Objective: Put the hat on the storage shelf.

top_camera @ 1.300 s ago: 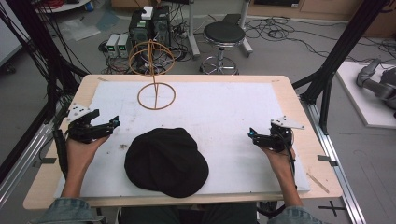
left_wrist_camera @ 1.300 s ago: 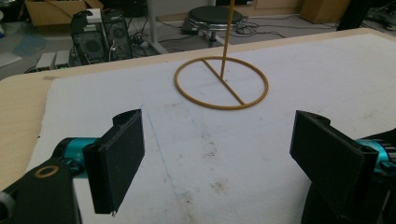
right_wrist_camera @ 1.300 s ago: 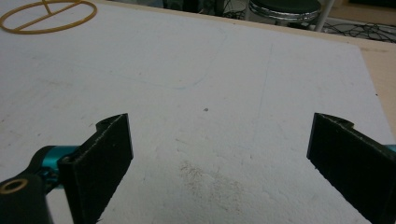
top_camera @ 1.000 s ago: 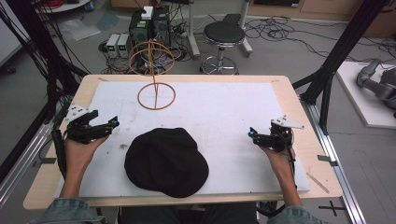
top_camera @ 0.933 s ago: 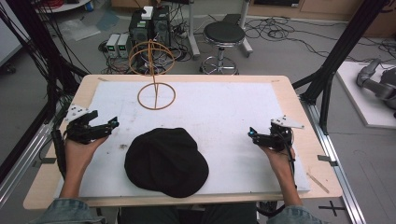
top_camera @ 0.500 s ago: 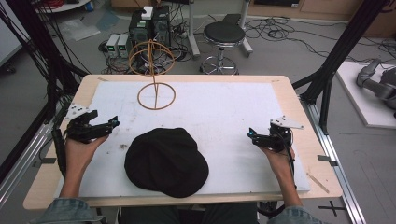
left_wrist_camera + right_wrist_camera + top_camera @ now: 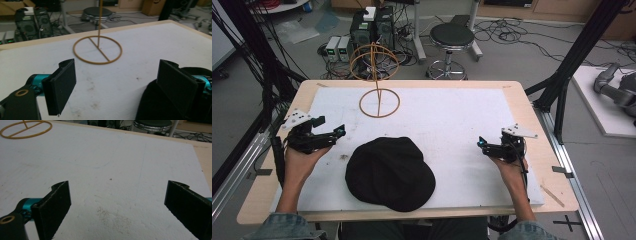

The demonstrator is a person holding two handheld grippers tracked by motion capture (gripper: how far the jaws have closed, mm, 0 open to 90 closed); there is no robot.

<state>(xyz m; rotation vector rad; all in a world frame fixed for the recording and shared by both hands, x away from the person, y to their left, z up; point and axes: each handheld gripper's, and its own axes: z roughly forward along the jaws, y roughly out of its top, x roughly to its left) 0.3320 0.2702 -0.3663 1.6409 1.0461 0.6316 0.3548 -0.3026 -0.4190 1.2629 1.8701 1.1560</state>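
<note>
Black fabric forms a soft, rounded cap (image 7: 389,172) lying flat on the white mat (image 7: 452,120) that covers the wooden table (image 7: 532,120), close to the near edge and a little left of centre. From the high view the cap looks matte and slightly rumpled, a dome with a low lobe that may be a brim toward the near right, and nothing rests on it. The left gripper (image 7: 332,134) sits just beside the cap's upper left edge, held in the person's left hand (image 7: 299,162), its two black jaws standing wide apart with nothing between them; in the left gripper view (image 7: 117,85) the dark cloth shows just behind the right-hand jaw at the lower right, and whether it touches is hard to tell. The right gripper (image 7: 483,145) lies well apart from the cap on the right side of the mat, held in the person's right hand (image 7: 508,167), and the right gripper view (image 7: 117,207) shows its jaws also spread wide over bare, lightly smudged mat. Toward the far side of the mat stands a thin tan wire stand (image 7: 379,102), a flat ring base with an upright post carrying a rounded wire cage on top, well apart from the cap
</note>
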